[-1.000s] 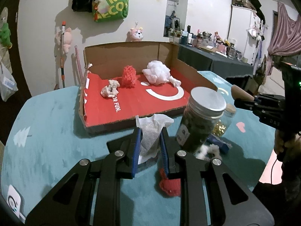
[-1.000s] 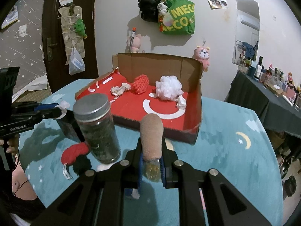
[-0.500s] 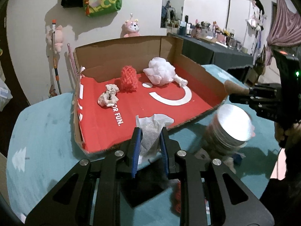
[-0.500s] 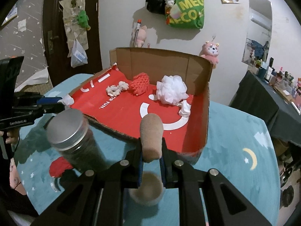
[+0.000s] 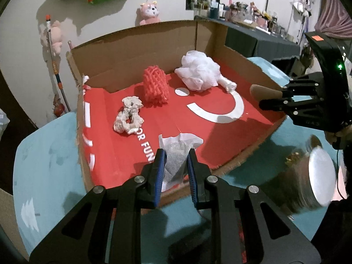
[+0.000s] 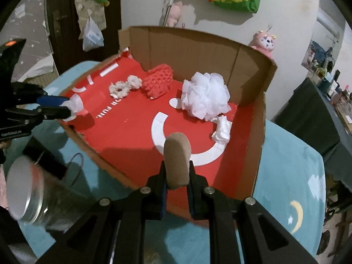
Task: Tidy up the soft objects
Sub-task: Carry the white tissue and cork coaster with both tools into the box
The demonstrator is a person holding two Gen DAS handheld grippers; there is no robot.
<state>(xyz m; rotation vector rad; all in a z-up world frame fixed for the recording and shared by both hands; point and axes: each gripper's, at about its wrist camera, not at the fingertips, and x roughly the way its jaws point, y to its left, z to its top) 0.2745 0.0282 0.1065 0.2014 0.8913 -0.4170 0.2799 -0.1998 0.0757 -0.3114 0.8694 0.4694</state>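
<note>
The left tool (image 5: 175, 165) is clamping a white pouch (image 5: 176, 154), the right tool (image 6: 177, 173) a brown sponge (image 6: 177, 156), probably foam; both are hanging over the box's (image 6: 260, 136) near edge, its floor lying ahead and below.

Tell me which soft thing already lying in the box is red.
The red mesh foam sleeve, standing between the off-white knotted rope piece and the white bath pouf; the others are pale.
</note>
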